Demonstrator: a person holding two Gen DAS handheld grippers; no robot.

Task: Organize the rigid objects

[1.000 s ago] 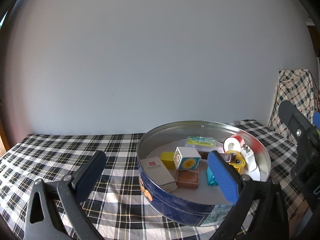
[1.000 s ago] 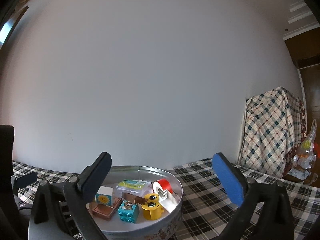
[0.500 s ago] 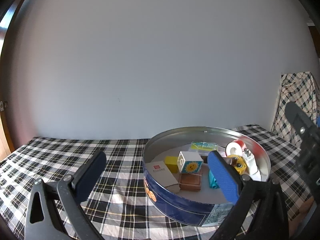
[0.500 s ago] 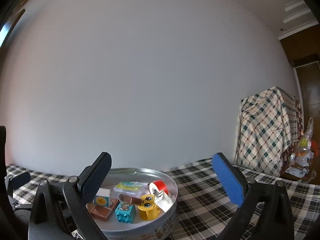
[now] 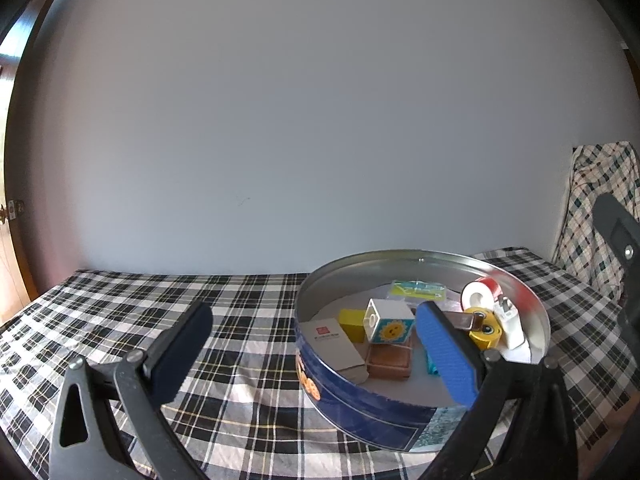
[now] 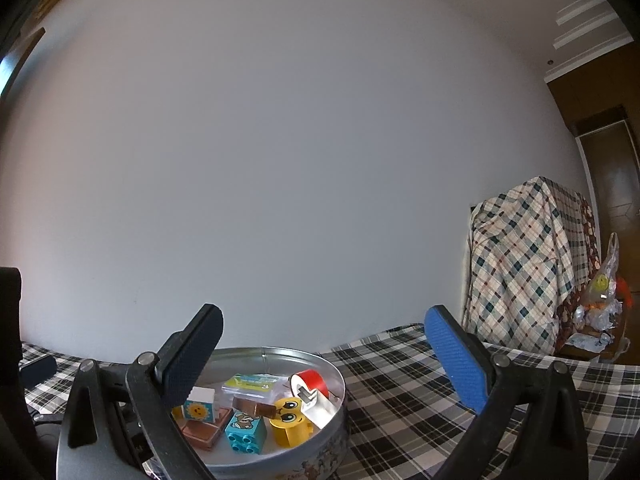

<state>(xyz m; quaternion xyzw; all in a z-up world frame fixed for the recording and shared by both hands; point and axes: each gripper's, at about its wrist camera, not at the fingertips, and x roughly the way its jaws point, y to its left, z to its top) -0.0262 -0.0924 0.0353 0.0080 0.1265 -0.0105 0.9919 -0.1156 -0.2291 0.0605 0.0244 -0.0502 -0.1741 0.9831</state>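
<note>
On the checked tablecloth (image 5: 240, 304) I see a round metal tin (image 5: 360, 396), blue-printed outside, bare silver inside. It holds rigid pieces: a sun-printed cube (image 5: 390, 326), a white carton (image 5: 334, 344) with unreadable red lettering, a yellow face block (image 6: 289, 420), and red tape (image 6: 312, 382). My left gripper (image 5: 316, 354) and right gripper (image 6: 334, 360) both stand wide apart, empty.

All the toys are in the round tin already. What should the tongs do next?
Probably just back both tongs away, or look for a lid. The left tongs and right tongs are open and empty, the blocks sit inside the round tin, and the checked cloth in view shows nothing loose.
</note>
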